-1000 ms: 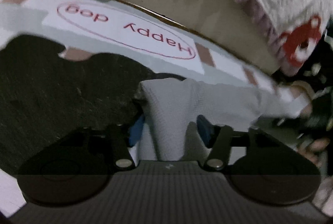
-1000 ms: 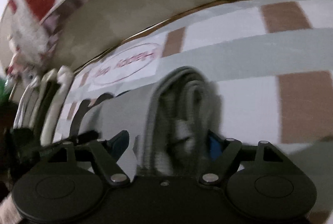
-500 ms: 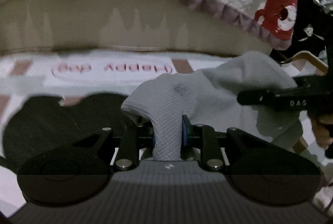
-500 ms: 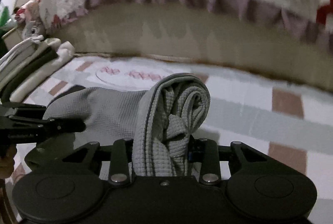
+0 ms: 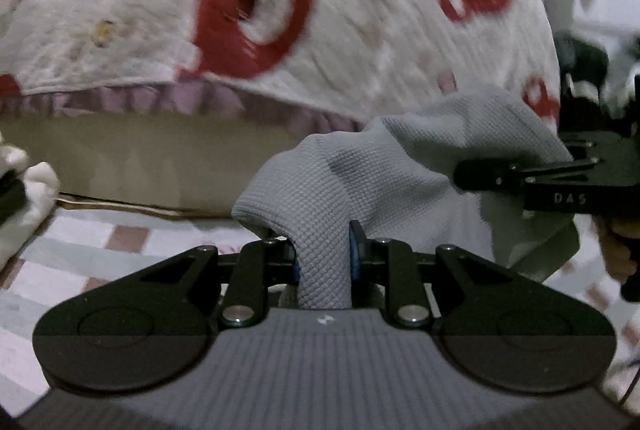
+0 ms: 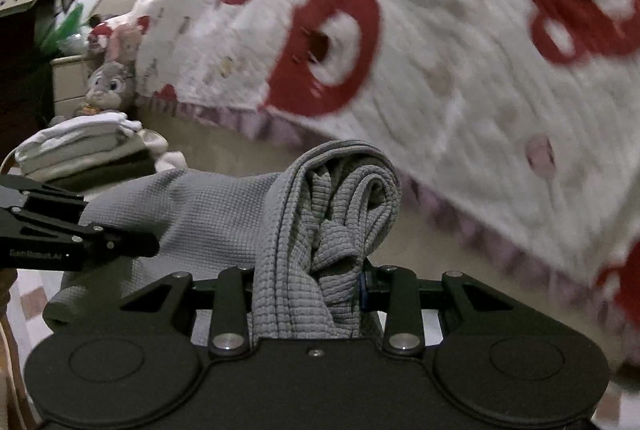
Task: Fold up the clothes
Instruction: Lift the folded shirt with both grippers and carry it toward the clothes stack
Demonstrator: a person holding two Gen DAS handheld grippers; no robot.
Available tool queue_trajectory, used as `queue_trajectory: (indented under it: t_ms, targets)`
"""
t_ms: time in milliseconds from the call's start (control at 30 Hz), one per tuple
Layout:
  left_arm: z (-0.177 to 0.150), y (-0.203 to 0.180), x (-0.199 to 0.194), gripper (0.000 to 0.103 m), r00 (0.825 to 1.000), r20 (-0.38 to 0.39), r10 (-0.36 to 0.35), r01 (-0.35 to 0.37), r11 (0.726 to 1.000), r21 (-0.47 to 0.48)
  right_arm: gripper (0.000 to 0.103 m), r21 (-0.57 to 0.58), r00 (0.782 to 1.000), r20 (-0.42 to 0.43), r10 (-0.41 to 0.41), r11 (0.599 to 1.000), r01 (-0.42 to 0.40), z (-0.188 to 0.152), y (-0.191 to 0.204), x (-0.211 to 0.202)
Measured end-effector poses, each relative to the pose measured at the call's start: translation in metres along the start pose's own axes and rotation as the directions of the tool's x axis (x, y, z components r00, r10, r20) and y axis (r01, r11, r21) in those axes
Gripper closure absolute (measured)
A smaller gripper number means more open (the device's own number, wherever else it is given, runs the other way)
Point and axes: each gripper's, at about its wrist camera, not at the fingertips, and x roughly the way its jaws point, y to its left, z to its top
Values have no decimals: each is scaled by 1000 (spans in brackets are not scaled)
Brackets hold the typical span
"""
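Both claws have the grey garment [image 5: 328,190] up off the checked mat [image 5: 100,242], in front of the bed with its bear-print quilt [image 5: 280,22]. The left claw [image 5: 323,260] is pinched on a single waffle-knit fold, its blue pads pressing each side. The right claw [image 6: 308,282] is clamped on a thicker bundle of the same garment [image 6: 328,214], several ribbed layers bunched between its pads. The cloth spans between the two, slack rather than taut. To my eye the step in hand is lifting and spreading the garment, so the fold goes well only if the two claws draw apart evenly at the same height until the top edge runs straight; the bunched side looks likely to hide a twisted layer, and I would shake that out before laying it down on the mat. A stack of folded clothes [image 6: 80,146] sits left of the garment, below a toy rabbit [image 6: 108,86]. As for writing, "DAS" is printed on the right claw's side [image 5: 568,198]; small lettering on the left claw's arm [image 6: 36,254] is too blurred to read.
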Motion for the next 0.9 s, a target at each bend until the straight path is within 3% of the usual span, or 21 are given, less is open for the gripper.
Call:
queue_trajectory:
  t_ms: [67, 167, 333, 467, 500, 600, 667, 900]
  targets:
    - [11, 25, -16, 82, 997, 56, 53, -50, 998, -46, 65, -48, 1000, 17, 8, 999, -7, 32, 23, 12]
    - [13, 58, -39, 82, 976, 138, 166, -156, 984, -84, 65, -111, 998, 51, 41, 993, -35, 70, 64, 34]
    - [14, 118, -72, 82, 939, 150, 309, -280, 941, -189, 66, -171, 994, 65, 86, 983, -74, 111, 140, 78]
    - [22, 160, -116, 83, 907, 194, 374, -311, 905, -291, 66, -192, 988, 64, 139, 973, -125, 132, 193, 99]
    - [23, 166, -129, 83, 886, 229, 403, -330, 896, -299, 66, -192, 986, 65, 153, 972, -138, 138, 205, 102]
    - [28, 173, -157, 83, 788, 334, 518, -435, 851, -294, 66, -196, 977, 70, 202, 963, -185, 161, 233, 108]
    - [35, 181, -170, 83, 752, 354, 557, -461, 827, -321, 66, -213, 967, 76, 245, 951, -224, 182, 251, 112]
    - [58, 243, -198, 84, 719, 339, 607, -439, 774, -456, 66, -388, 951, 93, 295, 891, -238, 250, 326, 132]
